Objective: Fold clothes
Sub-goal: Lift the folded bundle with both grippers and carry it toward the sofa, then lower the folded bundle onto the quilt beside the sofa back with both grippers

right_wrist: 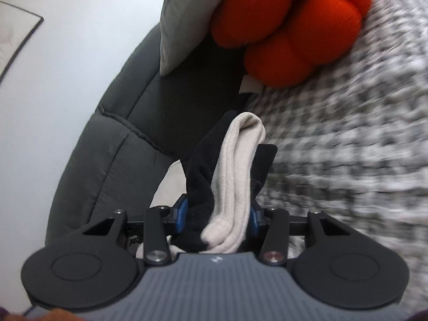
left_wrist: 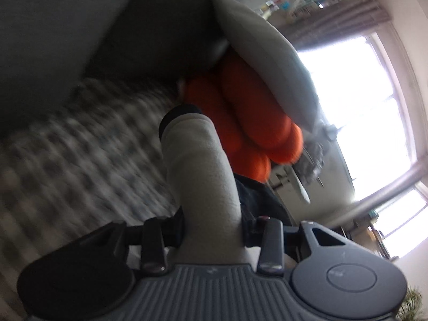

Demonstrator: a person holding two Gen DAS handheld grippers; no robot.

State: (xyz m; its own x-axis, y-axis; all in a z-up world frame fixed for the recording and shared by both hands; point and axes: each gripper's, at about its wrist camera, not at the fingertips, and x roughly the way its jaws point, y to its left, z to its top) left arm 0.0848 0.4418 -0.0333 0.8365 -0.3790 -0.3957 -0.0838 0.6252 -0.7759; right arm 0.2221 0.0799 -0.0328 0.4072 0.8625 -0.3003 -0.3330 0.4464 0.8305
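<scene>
A beige fleece garment [left_wrist: 198,165] with a black edge stands bunched up between the jaws of my left gripper [left_wrist: 212,224], which is shut on it. The cloth hides the fingertips. In the right wrist view the same kind of beige and black fleece garment [right_wrist: 238,160] is pinched between the blue pads [right_wrist: 182,211] of my right gripper [right_wrist: 218,212], which is shut on it. Both grippers hang over a blurred black-and-white checked blanket [right_wrist: 347,147] on a sofa.
An orange knot cushion [right_wrist: 289,26] and a pale pillow [right_wrist: 187,13] lean against the dark grey sofa back [right_wrist: 115,139]. In the left wrist view the orange cushion [left_wrist: 240,112] lies under the pillow [left_wrist: 262,61], with bright windows [left_wrist: 361,101] beyond.
</scene>
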